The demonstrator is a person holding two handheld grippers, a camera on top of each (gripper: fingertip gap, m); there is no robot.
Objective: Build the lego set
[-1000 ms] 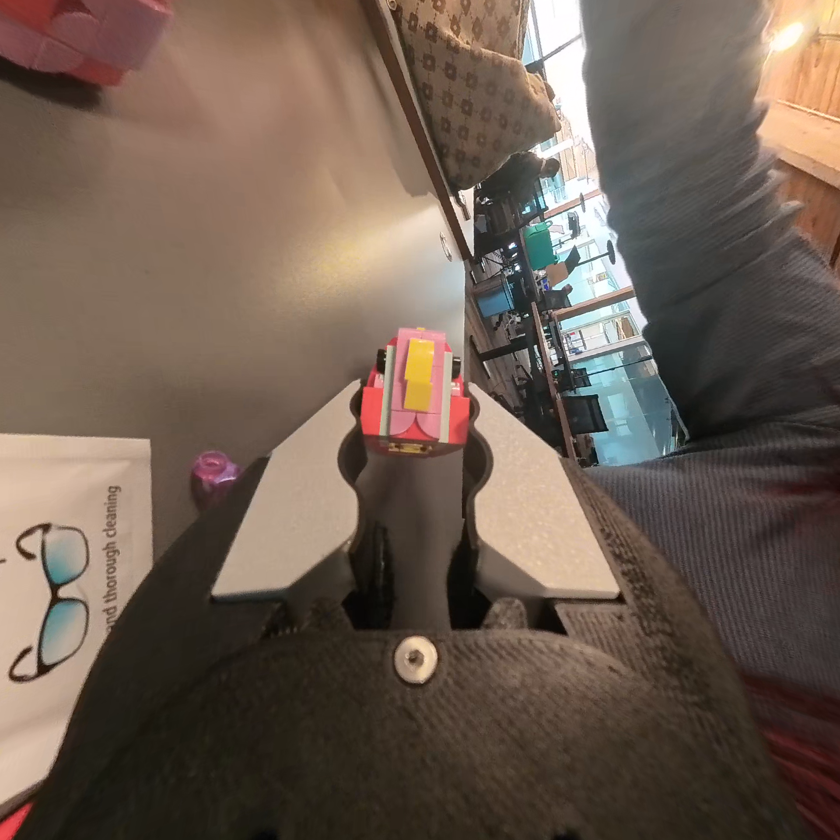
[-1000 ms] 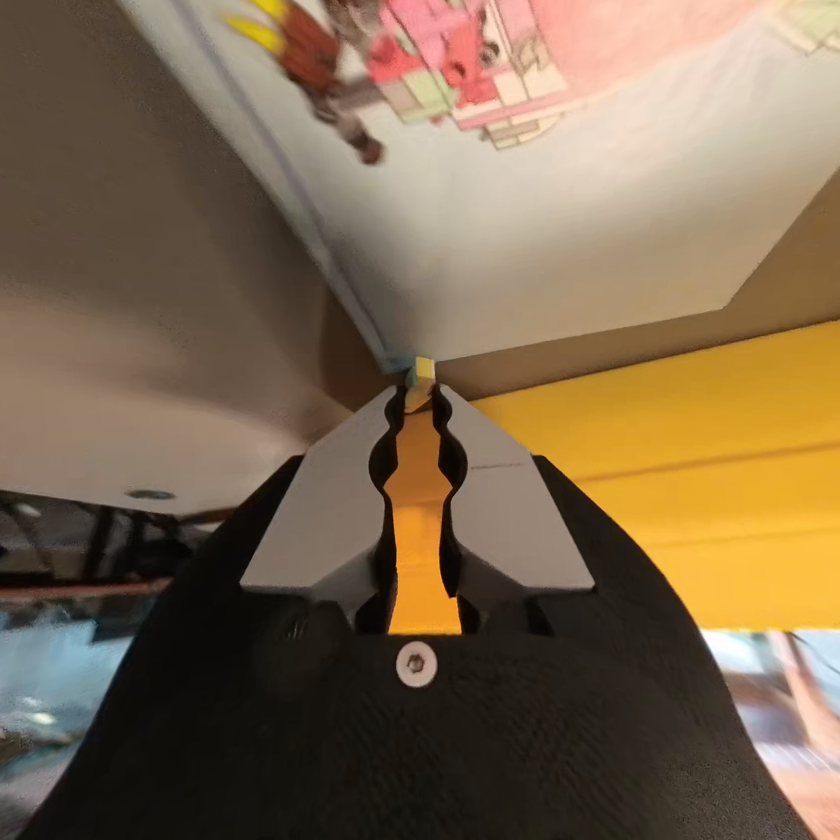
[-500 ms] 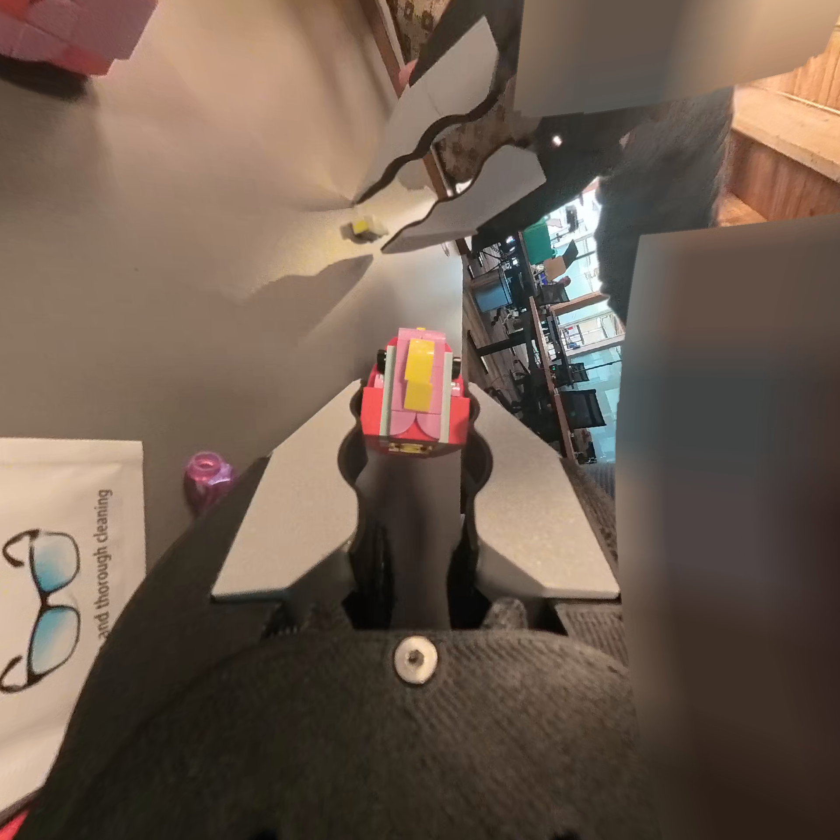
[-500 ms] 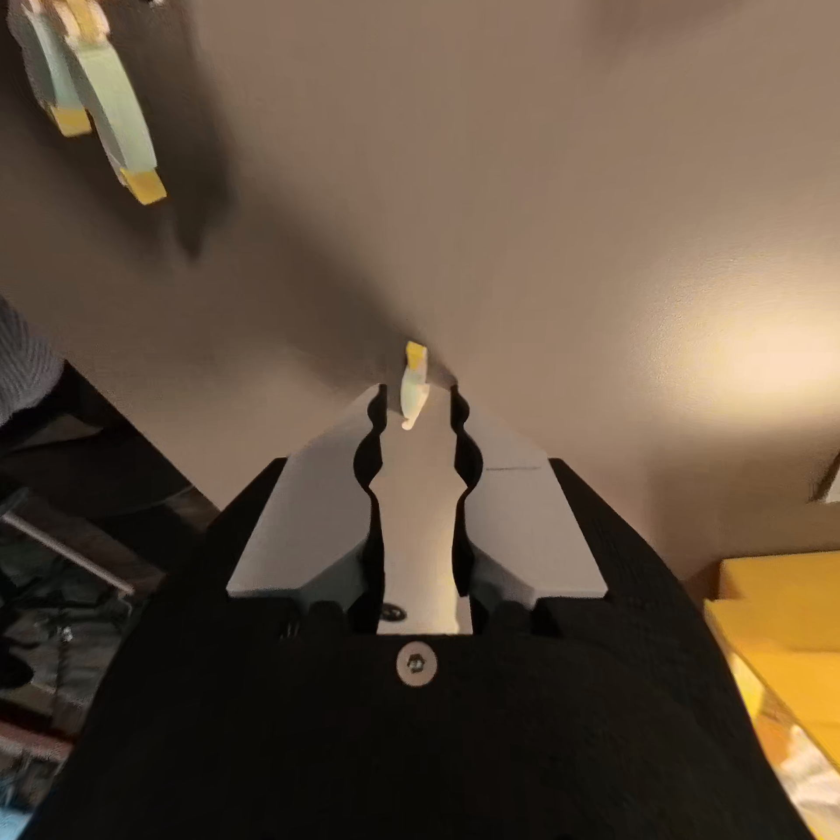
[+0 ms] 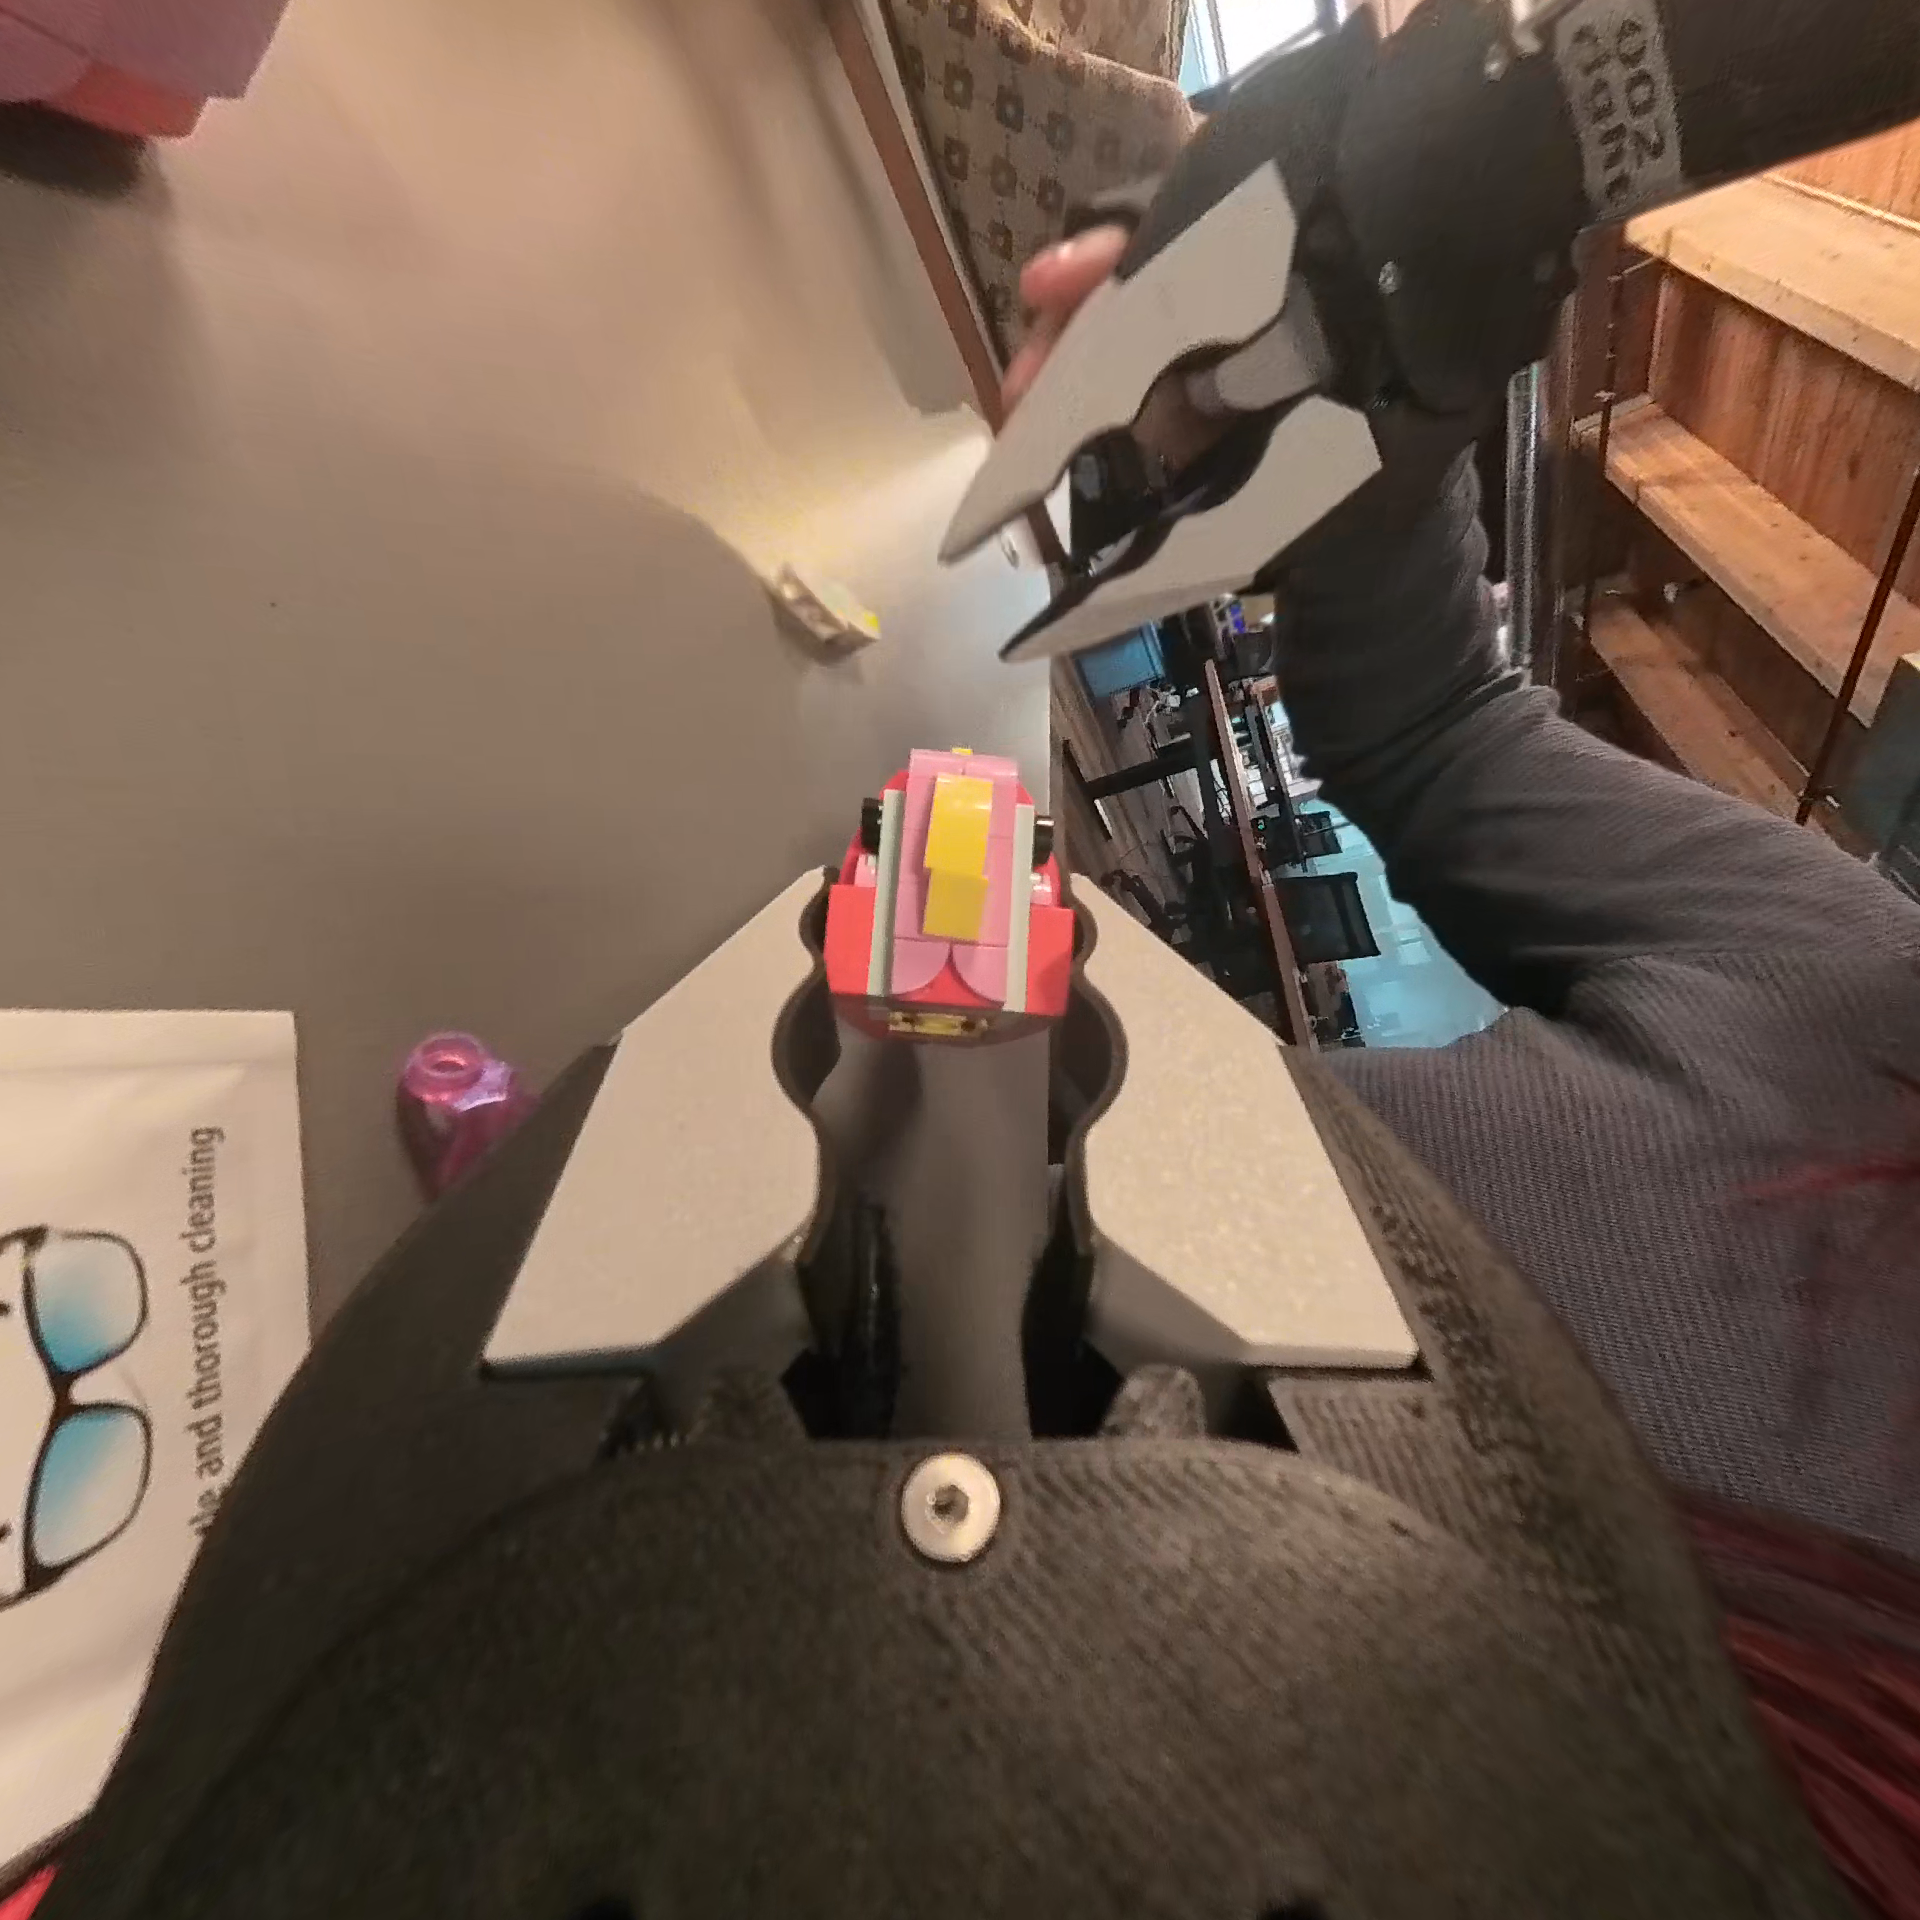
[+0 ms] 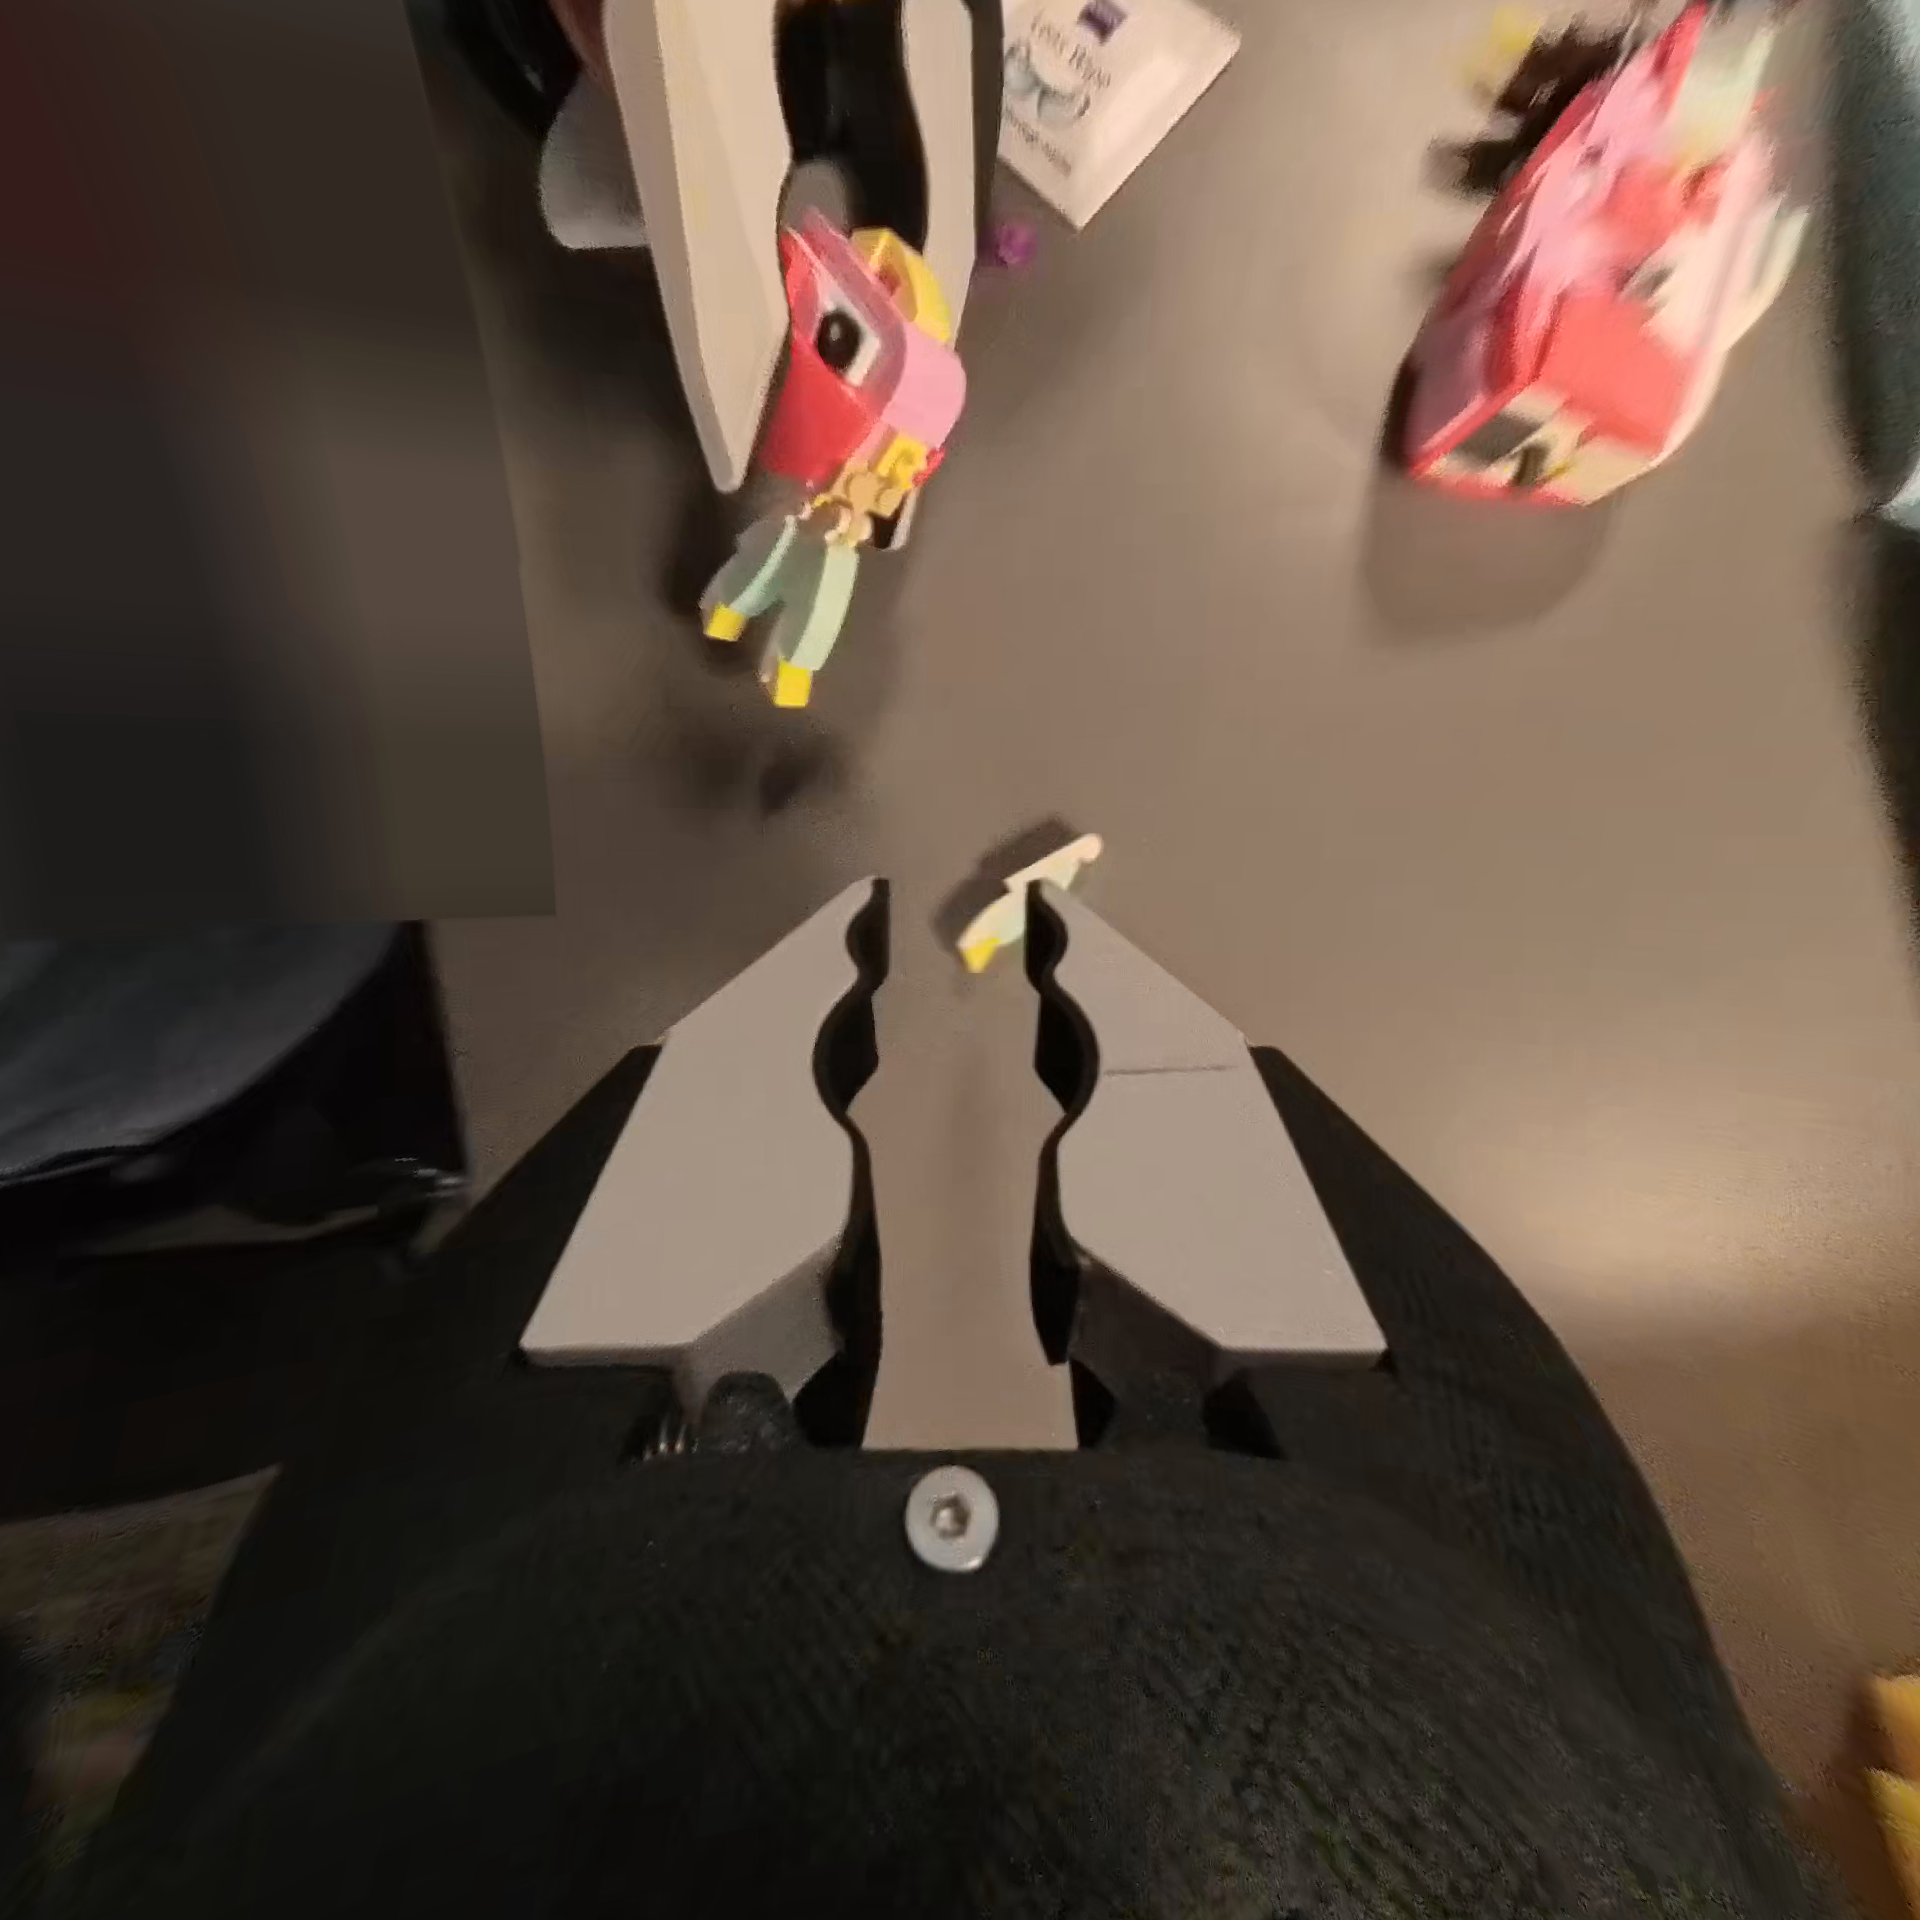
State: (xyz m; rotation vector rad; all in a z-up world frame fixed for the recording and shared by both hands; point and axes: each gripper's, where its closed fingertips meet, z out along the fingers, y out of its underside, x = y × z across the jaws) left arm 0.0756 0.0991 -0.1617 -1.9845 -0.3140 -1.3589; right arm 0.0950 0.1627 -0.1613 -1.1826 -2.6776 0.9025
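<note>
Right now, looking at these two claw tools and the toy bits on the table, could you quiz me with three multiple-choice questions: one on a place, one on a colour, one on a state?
1. Where is the small pale brick piece?
A. on the grey table
B. on the white packet
C. inside the pink box

2. What colour is the stripe on top of the brick toy?
A. blue
B. yellow
C. black

3. How are the right gripper's jaws?
A. clamped on the piece
B. apart, gripping nothing
C. holding the packet

Answers: 1 A, it lies on bare tabletop; 2 B, yellow tiles run along pink; 3 B, a gap shows between the fingers.
</note>
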